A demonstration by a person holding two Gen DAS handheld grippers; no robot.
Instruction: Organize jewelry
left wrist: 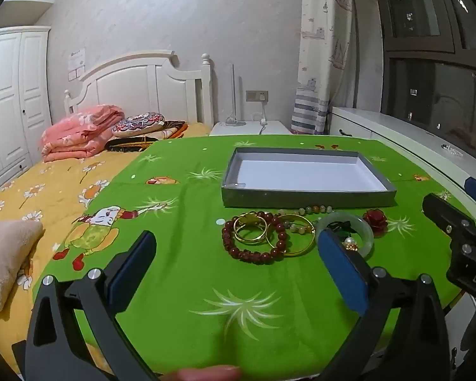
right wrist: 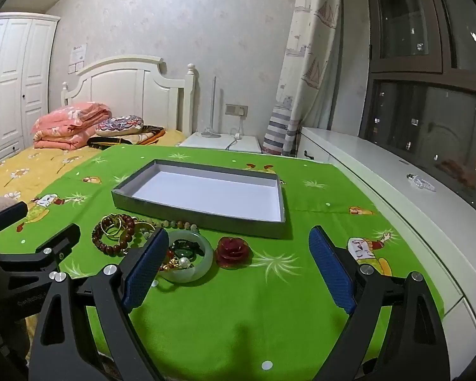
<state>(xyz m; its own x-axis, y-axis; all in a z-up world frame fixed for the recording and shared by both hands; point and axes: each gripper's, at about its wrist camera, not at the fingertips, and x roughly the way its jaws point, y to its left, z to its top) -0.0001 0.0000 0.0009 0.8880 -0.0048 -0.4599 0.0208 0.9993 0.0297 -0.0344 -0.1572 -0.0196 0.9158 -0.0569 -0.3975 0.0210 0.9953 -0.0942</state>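
Observation:
A pile of jewelry lies on the green cloth in front of an empty grey box (left wrist: 304, 176) (right wrist: 206, 192). It holds a dark red bead bracelet (left wrist: 254, 254) (right wrist: 111, 247), gold bangles (left wrist: 250, 228) (right wrist: 111, 223), a pale bead string (left wrist: 304, 211), a pale green jade bangle (left wrist: 366, 233) (right wrist: 203, 262) with small pieces inside, and a red rose ornament (left wrist: 375, 219) (right wrist: 232, 251). My left gripper (left wrist: 236, 266) is open and empty, just short of the pile. My right gripper (right wrist: 238, 268) is open and empty, its left finger beside the jade bangle.
The green cloth (left wrist: 206, 285) covers a table next to a bed with a yellow sheet (left wrist: 47, 190) on the left. A white cabinet (right wrist: 380, 171) runs along the right under a window. A nightstand (left wrist: 247, 127) stands behind.

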